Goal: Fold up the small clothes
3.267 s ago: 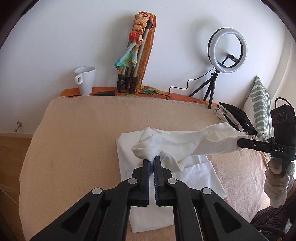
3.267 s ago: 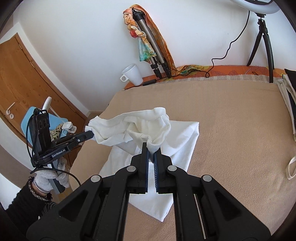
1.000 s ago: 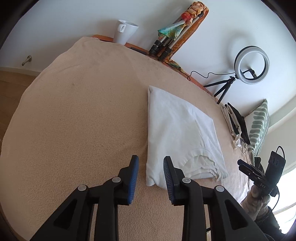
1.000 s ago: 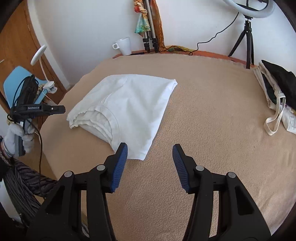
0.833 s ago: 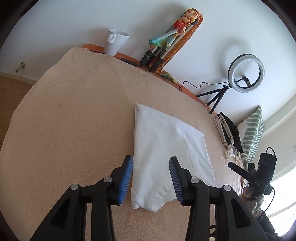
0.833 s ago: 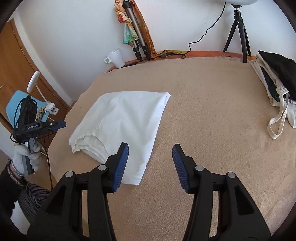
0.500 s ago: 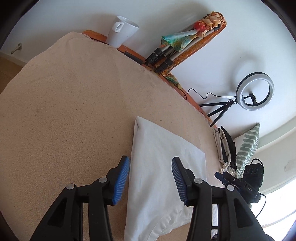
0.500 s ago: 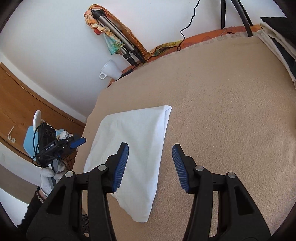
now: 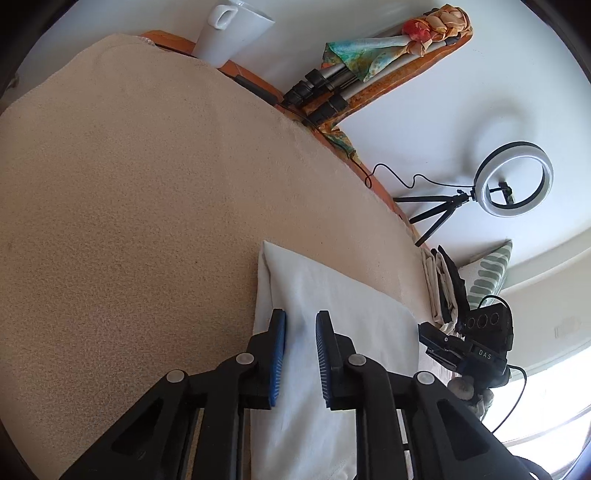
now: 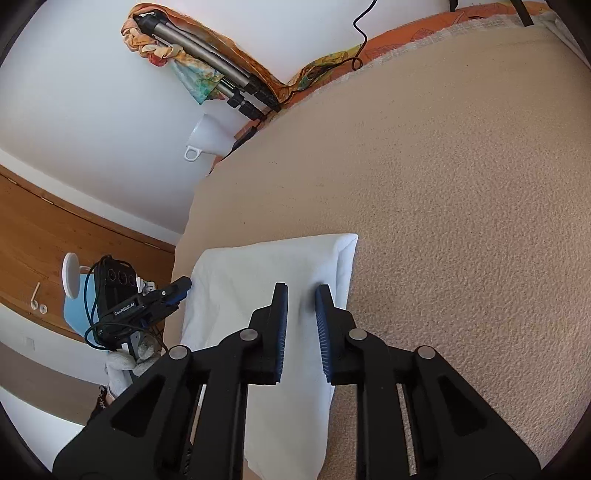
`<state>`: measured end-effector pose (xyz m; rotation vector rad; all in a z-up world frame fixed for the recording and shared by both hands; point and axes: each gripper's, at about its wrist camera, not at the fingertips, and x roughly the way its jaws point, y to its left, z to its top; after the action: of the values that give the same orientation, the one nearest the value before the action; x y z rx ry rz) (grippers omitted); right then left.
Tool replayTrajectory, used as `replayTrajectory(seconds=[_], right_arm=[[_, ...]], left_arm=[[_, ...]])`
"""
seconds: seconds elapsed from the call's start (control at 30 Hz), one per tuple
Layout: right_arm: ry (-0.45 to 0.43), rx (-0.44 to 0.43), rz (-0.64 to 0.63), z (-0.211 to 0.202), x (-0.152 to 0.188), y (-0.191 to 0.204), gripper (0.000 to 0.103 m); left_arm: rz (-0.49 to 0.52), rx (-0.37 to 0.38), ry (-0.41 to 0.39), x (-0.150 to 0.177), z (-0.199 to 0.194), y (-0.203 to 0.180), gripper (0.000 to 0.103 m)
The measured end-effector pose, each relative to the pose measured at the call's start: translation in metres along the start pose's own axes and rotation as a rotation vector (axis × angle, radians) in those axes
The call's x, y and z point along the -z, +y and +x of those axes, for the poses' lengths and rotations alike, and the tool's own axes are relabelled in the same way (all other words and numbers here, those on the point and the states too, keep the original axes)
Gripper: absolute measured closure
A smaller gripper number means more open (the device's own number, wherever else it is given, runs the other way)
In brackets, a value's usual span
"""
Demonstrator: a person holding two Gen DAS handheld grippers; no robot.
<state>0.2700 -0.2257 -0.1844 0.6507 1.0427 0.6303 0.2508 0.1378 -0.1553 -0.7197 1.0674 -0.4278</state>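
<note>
The folded white cotton garment [image 9: 332, 314] runs lengthwise toward 12 o'clock; left gripper [image 9: 300, 354] and right gripper [image 10: 301, 325] — jaws just narrowed, still apart, nothing pinched — straddle its opposite long edges.

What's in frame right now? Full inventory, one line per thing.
white garment: 1, white, folded flat on the blanket, under both grippers
blanket: 1, beige, covers the whole surface
mug: 1, white, on the orange ledge by the wall
tripods: a bundle, grey and black, leaning on the wall wrapped in a colourful scarf
ring light: 1, black rim, on a small tripod at the wall
cushion: 1, green and white pattern, far edge
tote bags: a pile, cream and black, beside the cushion
left gripper: black, blue pads, jaws just closing over the garment's left edge, gap visible
right gripper: same, over the right edge
</note>
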Motion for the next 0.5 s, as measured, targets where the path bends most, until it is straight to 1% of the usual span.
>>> replayTrajectory(seconds=[0.03,0.1,0.13,0.17,0.23,0.3,0.4,0.5], right_arm=[[-0.003,-0.016,0.017,-0.001,-0.001,-0.002,0.086],[-0.009,-0.008,0.018,-0.002,-0.002,-0.005,0.086],[-0.006,0.009,0.016,-0.002,-0.003,-0.006,0.086],[-0.007,0.016,0.025,-0.003,-0.003,-0.008,0.086],[0.0,-0.021,0.058,-0.004,-0.005,-0.016,0.084],[-0.001,-0.024,0.071,-0.005,-0.008,-0.02,0.082],[0.017,-0.032,0.094,0.003,-0.011,-0.024,0.082],[0.038,-0.036,0.087,0.015,-0.012,-0.022,0.082]], left_arm=[[-0.003,0.005,0.0,0.0,0.0,0.001,0.09],[-0.014,0.015,0.01,-0.002,0.002,0.005,0.088],[-0.02,0.008,0.011,-0.003,0.002,0.007,0.083],[-0.03,0.012,0.009,-0.005,0.002,0.009,0.076],[-0.062,0.033,0.007,-0.009,0.003,0.014,0.07],[-0.077,0.047,0.013,-0.012,0.007,0.015,0.07],[-0.05,0.043,0.028,-0.015,0.014,0.01,0.072],[-0.028,0.044,0.035,-0.017,0.019,0.005,0.081]])
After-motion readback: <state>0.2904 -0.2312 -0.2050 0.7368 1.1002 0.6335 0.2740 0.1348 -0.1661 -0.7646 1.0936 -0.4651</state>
